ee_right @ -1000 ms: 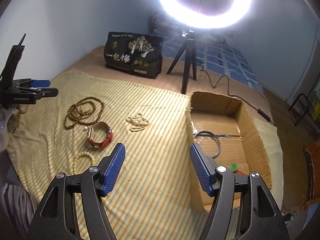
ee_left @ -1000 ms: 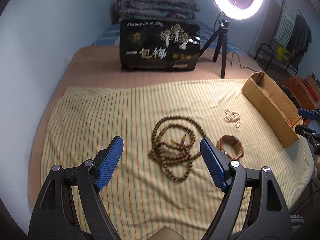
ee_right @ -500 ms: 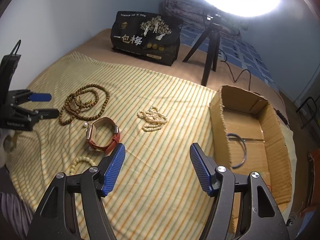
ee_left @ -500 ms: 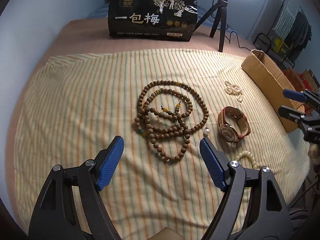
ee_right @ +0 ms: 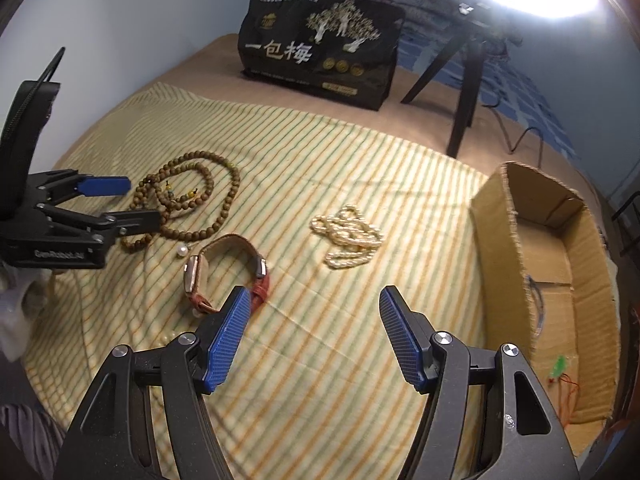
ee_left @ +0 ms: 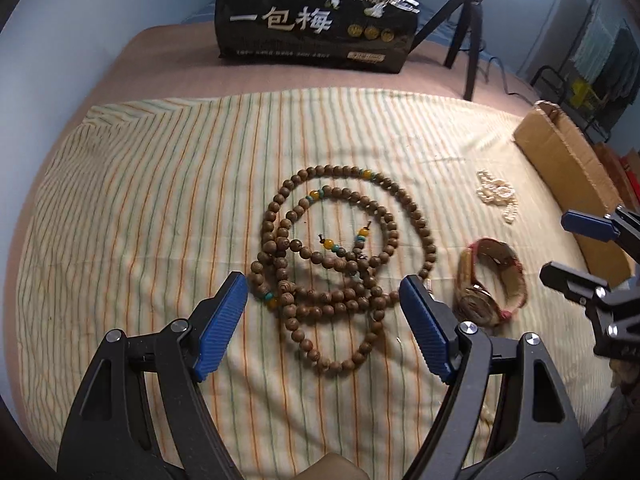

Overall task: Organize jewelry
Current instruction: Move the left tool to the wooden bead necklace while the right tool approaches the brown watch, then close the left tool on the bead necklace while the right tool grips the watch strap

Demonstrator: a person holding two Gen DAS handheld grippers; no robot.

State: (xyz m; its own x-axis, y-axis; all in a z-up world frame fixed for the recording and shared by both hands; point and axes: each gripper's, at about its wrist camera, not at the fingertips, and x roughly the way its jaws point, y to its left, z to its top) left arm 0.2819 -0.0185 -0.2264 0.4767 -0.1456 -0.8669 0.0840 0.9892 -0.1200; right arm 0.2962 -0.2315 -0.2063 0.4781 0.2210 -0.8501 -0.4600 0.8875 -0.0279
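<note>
A long coiled string of brown wooden beads (ee_left: 332,256) lies on the striped cloth (ee_left: 140,200). My left gripper (ee_left: 323,300) is open and hovers just over its near edge, empty; it also shows in the right wrist view (ee_right: 128,200). A red-strapped watch (ee_left: 492,280) (ee_right: 228,268) lies to the right of the beads, with a single loose pearl (ee_right: 182,251) beside it. A pearl strand (ee_right: 347,236) (ee_left: 498,196) lies further right. My right gripper (ee_right: 314,332) is open and empty, above the cloth between the watch and the cardboard box (ee_right: 516,264).
The open cardboard box holds a dark ring-shaped item (ee_right: 536,304) and a small green-and-red trinket (ee_right: 560,368). A black printed bag (ee_left: 316,16) and a ring-light tripod (ee_left: 468,32) stand behind the cloth. A cream bead bracelet (ee_right: 168,338) peeks out by the right gripper's left finger.
My left gripper has moved forward and down onto the wooden beads, which now lie between its open fingers. My right gripper has shifted left and lower, toward the watch and pearls.
</note>
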